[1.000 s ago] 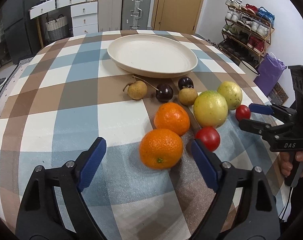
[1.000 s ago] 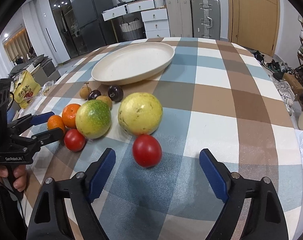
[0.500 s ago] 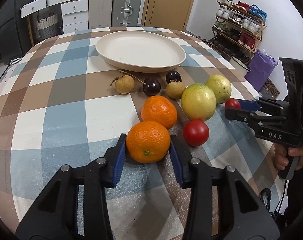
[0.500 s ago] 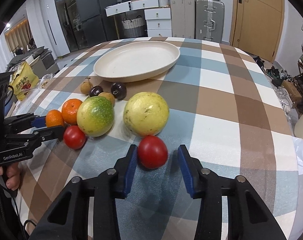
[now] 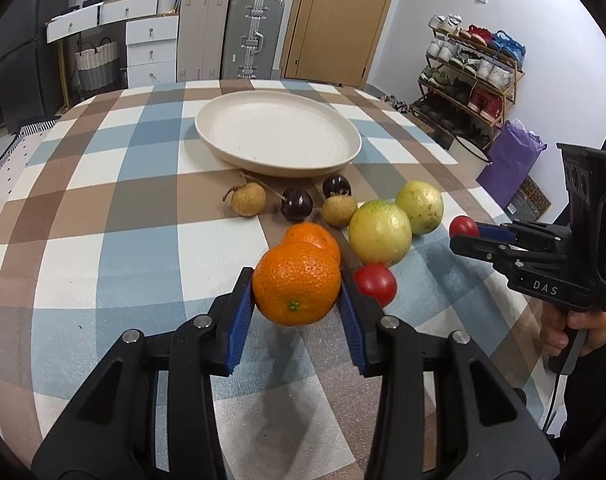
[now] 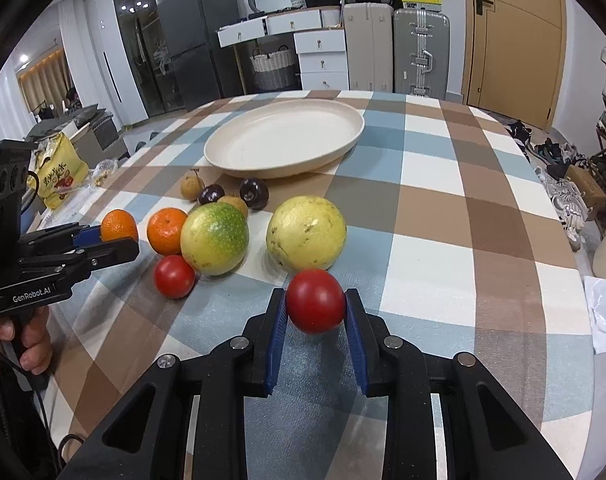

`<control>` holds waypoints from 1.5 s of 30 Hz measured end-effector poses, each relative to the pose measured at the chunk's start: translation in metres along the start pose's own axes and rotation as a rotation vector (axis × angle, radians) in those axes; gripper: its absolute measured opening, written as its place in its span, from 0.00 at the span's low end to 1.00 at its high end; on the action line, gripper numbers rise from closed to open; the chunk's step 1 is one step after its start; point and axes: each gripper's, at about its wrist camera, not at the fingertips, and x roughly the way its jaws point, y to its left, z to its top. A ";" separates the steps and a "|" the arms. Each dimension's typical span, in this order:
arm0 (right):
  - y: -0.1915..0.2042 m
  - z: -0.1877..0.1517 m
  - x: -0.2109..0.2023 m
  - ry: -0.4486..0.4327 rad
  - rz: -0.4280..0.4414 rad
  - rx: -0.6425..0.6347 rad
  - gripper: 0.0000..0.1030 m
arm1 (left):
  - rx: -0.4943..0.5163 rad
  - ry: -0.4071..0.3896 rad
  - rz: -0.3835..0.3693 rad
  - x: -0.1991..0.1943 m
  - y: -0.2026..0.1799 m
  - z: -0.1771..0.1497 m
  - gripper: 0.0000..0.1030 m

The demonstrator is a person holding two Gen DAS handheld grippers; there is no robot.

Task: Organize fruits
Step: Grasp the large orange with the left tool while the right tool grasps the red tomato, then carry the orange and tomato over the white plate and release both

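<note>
My left gripper is shut on an orange and holds it a little above the checked tablecloth. My right gripper is shut on a red tomato, also lifted slightly. A cream plate stands empty at the far middle of the table; it also shows in the right wrist view. On the cloth lie a second orange, a second tomato, two yellow-green round fruits, two brown longans and two dark cherries.
The table edge falls away at right near a purple bag and a shoe rack. A yellow snack bag lies beyond the left edge. Suitcases and drawers stand behind the table.
Both grippers closed on their fruit and lifted: the left one took the near orange, the right one took the near tomato. The other fruits have not moved.
</note>
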 end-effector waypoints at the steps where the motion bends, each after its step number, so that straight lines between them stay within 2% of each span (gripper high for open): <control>1: 0.000 0.001 -0.004 -0.011 0.004 -0.002 0.28 | 0.001 -0.011 0.002 -0.003 -0.001 0.001 0.37; 8: 0.003 0.015 -0.022 -0.077 0.033 -0.007 0.28 | -0.001 -0.081 0.014 -0.025 -0.002 0.014 0.37; 17: 0.007 0.040 -0.026 -0.112 0.060 -0.027 0.28 | 0.002 -0.120 0.042 -0.026 0.003 0.038 0.37; 31: 0.007 0.083 -0.009 -0.148 0.077 -0.039 0.28 | 0.023 -0.176 0.092 0.009 0.003 0.085 0.37; 39: 0.004 0.105 0.018 -0.135 0.093 -0.019 0.28 | 0.021 -0.175 0.101 0.039 0.011 0.110 0.37; 45: 0.001 0.113 0.044 -0.116 0.093 -0.001 0.28 | 0.000 -0.158 0.113 0.065 0.021 0.116 0.37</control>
